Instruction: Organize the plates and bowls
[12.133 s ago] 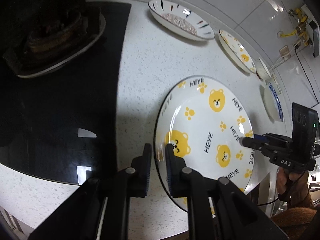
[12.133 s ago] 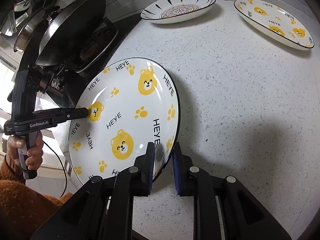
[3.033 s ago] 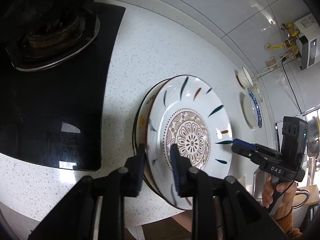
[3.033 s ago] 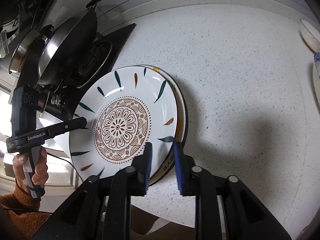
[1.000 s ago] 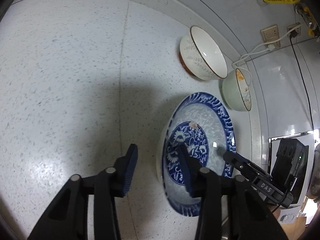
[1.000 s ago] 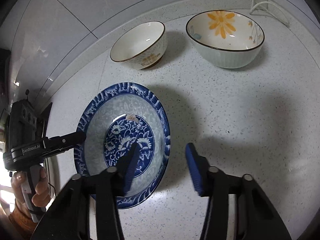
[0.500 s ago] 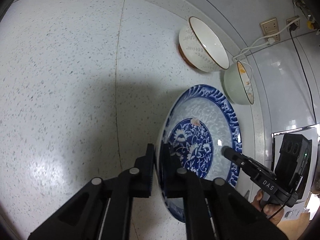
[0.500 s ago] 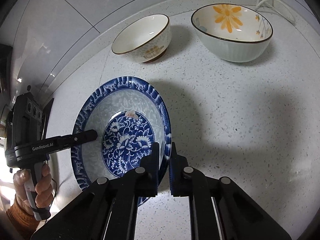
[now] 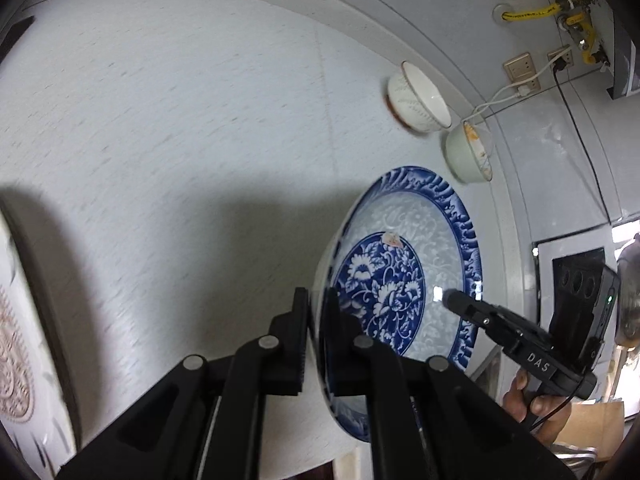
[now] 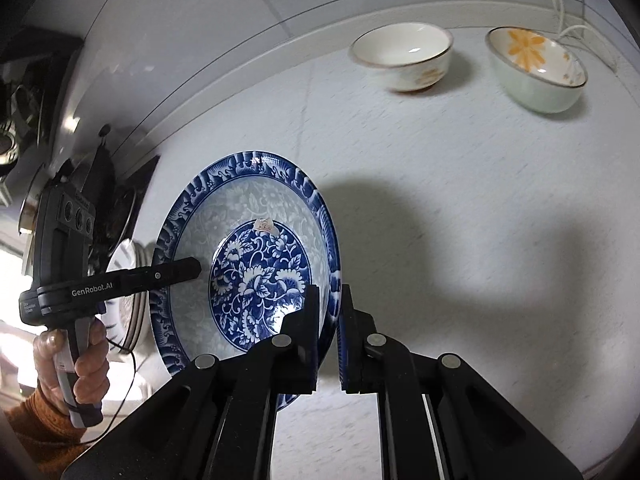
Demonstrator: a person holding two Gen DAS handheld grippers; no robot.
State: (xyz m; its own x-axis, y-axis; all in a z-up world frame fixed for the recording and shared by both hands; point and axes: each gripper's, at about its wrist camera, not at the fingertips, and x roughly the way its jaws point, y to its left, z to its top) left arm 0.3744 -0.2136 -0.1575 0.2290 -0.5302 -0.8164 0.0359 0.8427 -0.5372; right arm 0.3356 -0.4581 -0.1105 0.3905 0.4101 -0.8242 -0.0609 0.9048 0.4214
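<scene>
A blue-and-white floral plate (image 9: pixel 404 264) (image 10: pixel 256 264) is held off the speckled counter by both grippers. My left gripper (image 9: pixel 318 300) is shut on its near left rim. My right gripper (image 10: pixel 330 300) is shut on its opposite rim. Each gripper shows in the other's view, the right one (image 9: pixel 452 298) and the left one (image 10: pixel 192 268). A white bowl with a brown rim (image 9: pixel 418 98) (image 10: pixel 404 60) and a pale green bowl with an orange flower (image 9: pixel 470 150) (image 10: pixel 536 72) stand by the back wall. The stack of plates (image 9: pixel 24 340) (image 10: pixel 128 300) lies to the left.
The tiled wall and its raised ledge (image 10: pixel 280 40) run behind the bowls. Sockets with a white cable (image 9: pixel 520 80) sit on the wall at right. A stove with pans (image 10: pixel 24 120) is at far left. The counter's front edge (image 9: pixel 280 464) is close below.
The plate has risen off the counter and travelled left, away from the two bowls. The stack of plates has come into view at the left. Both grippers stay shut on its rim.
</scene>
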